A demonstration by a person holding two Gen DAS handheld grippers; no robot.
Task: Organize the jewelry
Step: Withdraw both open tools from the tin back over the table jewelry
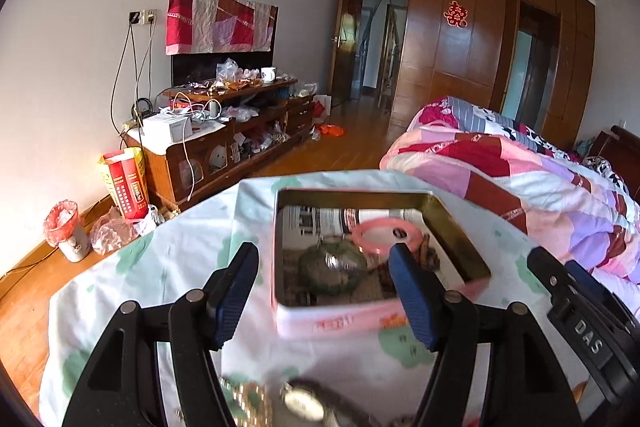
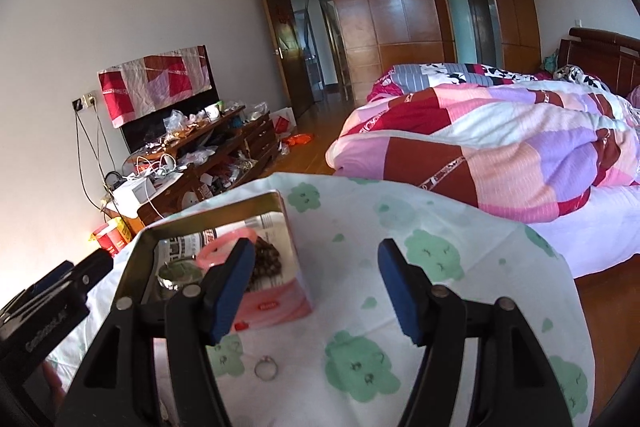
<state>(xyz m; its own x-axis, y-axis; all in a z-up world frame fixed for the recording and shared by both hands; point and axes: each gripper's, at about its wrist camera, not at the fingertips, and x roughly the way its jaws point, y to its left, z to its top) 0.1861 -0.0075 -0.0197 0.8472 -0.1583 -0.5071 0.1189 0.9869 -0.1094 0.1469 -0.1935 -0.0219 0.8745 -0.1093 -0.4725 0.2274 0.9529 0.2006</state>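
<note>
An open pink tin [image 1: 340,323] stands on the clouded cloth; it also shows at left in the right wrist view [image 2: 276,303]. Inside lie a pink bangle [image 1: 386,235], a green bangle [image 1: 334,265] and dark beads [image 2: 266,261]. My left gripper [image 1: 324,267] is open and empty, over the tin's near side. A watch [image 1: 304,403] and gold jewelry [image 1: 252,401] lie blurred on the cloth below it. My right gripper [image 2: 314,261] is open and empty, right of the tin. A silver ring [image 2: 266,367] lies on the cloth below it.
The table cloth [image 2: 420,267] ends near the bed with a patchwork quilt [image 2: 500,147] on the right. A cluttered wooden cabinet [image 1: 224,131] stands at the far left wall, with a red bag [image 1: 126,183] and a bin [image 1: 68,231] on the floor.
</note>
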